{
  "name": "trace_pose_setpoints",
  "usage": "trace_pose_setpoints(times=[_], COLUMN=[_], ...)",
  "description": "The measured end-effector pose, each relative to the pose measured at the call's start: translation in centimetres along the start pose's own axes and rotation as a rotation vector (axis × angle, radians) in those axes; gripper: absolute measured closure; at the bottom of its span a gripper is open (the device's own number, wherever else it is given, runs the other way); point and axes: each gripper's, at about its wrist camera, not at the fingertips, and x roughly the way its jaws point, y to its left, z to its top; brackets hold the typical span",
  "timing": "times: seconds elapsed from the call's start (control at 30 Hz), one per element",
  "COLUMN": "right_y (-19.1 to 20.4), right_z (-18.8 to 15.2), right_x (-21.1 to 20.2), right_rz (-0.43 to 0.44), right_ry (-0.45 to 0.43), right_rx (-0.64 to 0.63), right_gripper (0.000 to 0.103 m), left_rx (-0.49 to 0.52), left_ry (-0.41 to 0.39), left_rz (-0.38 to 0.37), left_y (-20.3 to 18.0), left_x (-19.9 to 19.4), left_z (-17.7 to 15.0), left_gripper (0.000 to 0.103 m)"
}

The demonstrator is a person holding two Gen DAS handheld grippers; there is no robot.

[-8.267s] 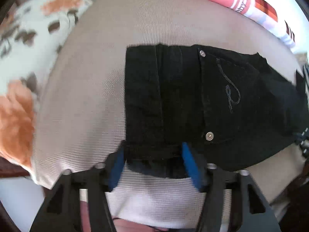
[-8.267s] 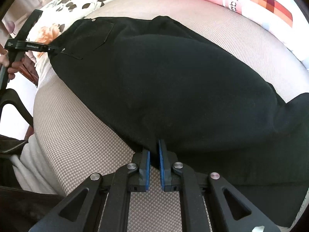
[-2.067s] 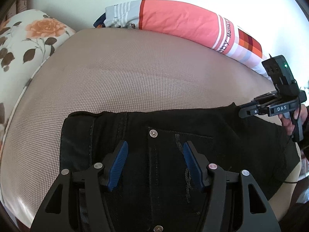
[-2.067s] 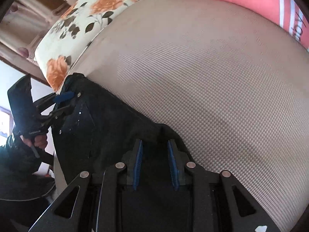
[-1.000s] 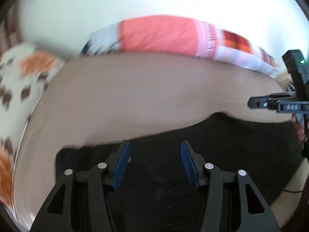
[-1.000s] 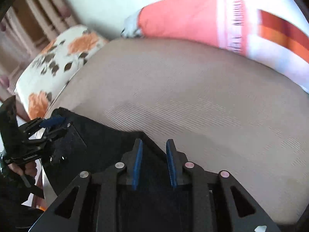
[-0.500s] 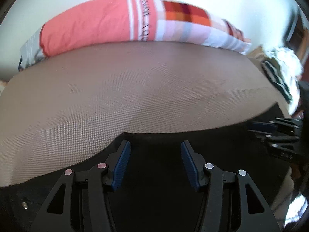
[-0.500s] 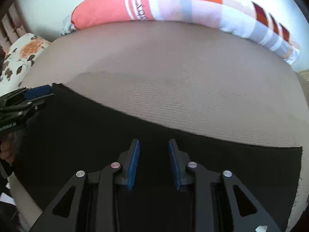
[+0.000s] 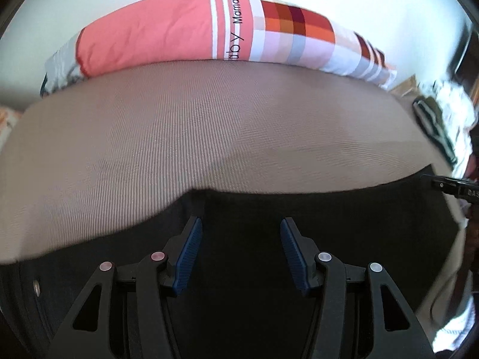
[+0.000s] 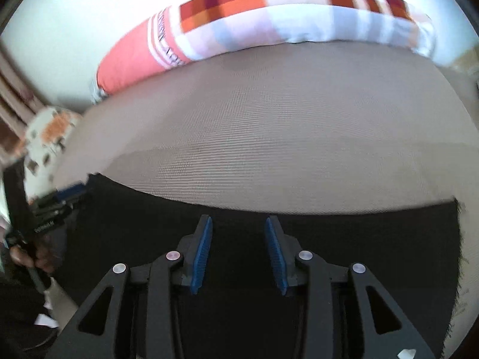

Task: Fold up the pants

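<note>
The black pants lie flat along the near edge of the tan bed, with a rivet at the far left. My left gripper is open above them, with nothing between its blue pads. In the right wrist view the pants stretch across the lower frame to a frayed hem at the right. My right gripper is open over them and empty. Each gripper shows at the edge of the other's view: the right one and the left one.
A long pink, white and checked pillow lies along the bed's far side against a white wall. A floral cushion sits at the left end. A pile of clothes lies off the right end.
Both views have swung to the right along the pants over the last second. My right gripper's jaws have opened wider. The left gripper has stayed open.
</note>
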Motion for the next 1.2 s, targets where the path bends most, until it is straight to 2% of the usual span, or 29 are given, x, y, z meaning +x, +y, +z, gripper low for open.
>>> trace_pose_setpoints(times=[0.13, 0.27, 0.53, 0.6, 0.77, 0.9, 1.07, 1.2], right_y=[-5.7, -11.9, -20.8, -21.9, -23.6, -24.4, -24.3, -24.5], right_z=[-0.7, -1.9, -4.1, -4.6, -5.2, -5.4, -5.3, -5.0], right_x=[-3.3, -6.1, -8.1, -8.1, -7.9, -7.2, -5.5, -4.8], right_rz=[0.031, 0.010, 0.065, 0.107, 0.121, 0.182, 0.285, 0.334], right_ry=[0.013, 0.028, 0.074, 0.084, 0.098, 0.106, 0.125, 0.112], right_rx=[0.103, 0.209, 0.368, 0.385, 0.388, 0.388, 0.368, 0.406], right_gripper=[0.068, 0.066, 0.066, 0.066, 0.066, 0.074, 0.095, 0.098], left_rx=[-0.044, -0.064, -0.122, -0.126, -0.104, -0.101, -0.088, -0.078], left_ry=[0.001, 0.029, 0.090, 0.095, 0.101, 0.104, 0.095, 0.078], left_rz=[-0.014, 0.002, 0.033, 0.044, 0.087, 0.103, 0.115, 0.127], left_y=[-0.1, -0.3, -0.3, -0.6, -1.3, -1.6, -1.8, -2.0], left_x=[-1.7, -2.1, -1.5, -1.4, -0.9, -0.7, -0.3, -0.1], left_z=[-2.1, -4.1, -5.9, -6.0, -6.0, -5.8, -5.6, -5.5], left_gripper=[0.047, 0.047, 0.047, 0.047, 0.045, 0.042, 0.039, 0.037])
